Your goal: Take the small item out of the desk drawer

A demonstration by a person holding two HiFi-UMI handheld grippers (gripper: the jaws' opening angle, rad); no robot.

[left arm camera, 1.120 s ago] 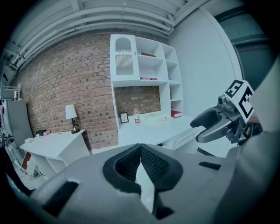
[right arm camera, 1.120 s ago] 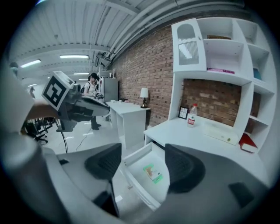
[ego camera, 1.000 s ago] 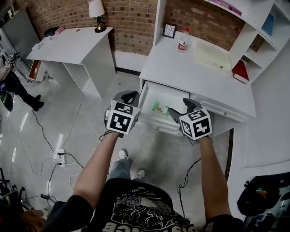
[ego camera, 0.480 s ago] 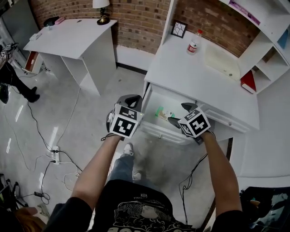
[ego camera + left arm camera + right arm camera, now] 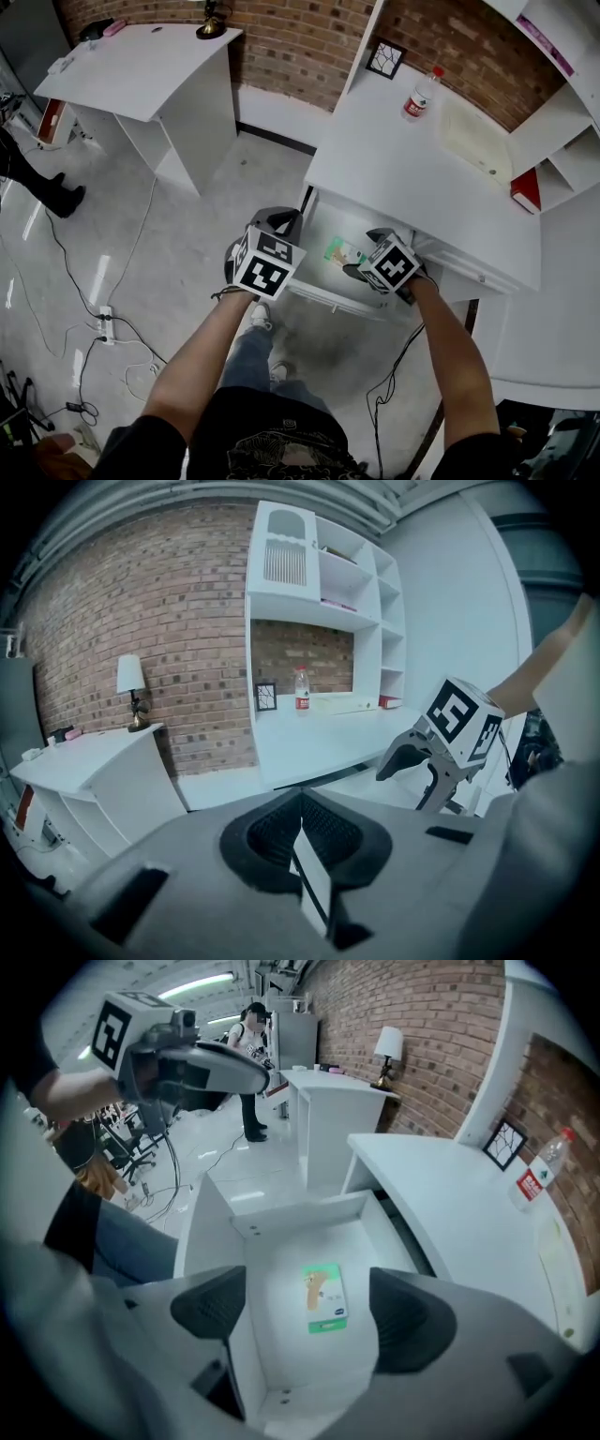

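Shifted since a second ago: right gripper (image 5: 364, 253), nearer the carton and over the open drawer, lower centre of the head view; jaws opening, almost at full spread, gripping nothing. Between the dark ribbed pads (image 5: 211, 1305) in the right gripper view, untouched: small item (image 5: 324, 1297), a flat green-and-white carton lying on the smooth white floor of the drawer (image 5: 208, 1232), with free room on every side up to the straight walls. Just left of the drawer's front corner: left gripper (image 5: 278, 222), jaws closed together, empty. Behind, centre right: matt white desk top (image 5: 412, 178), covering the drawer's rear. Upper right: plastic bottle (image 5: 418, 97), framed picture (image 5: 385, 59), red book (image 5: 526, 190), rough brick wall (image 5: 281, 37). Upper left: second white desk (image 5: 131, 70), across glossy floor (image 5: 187, 234).
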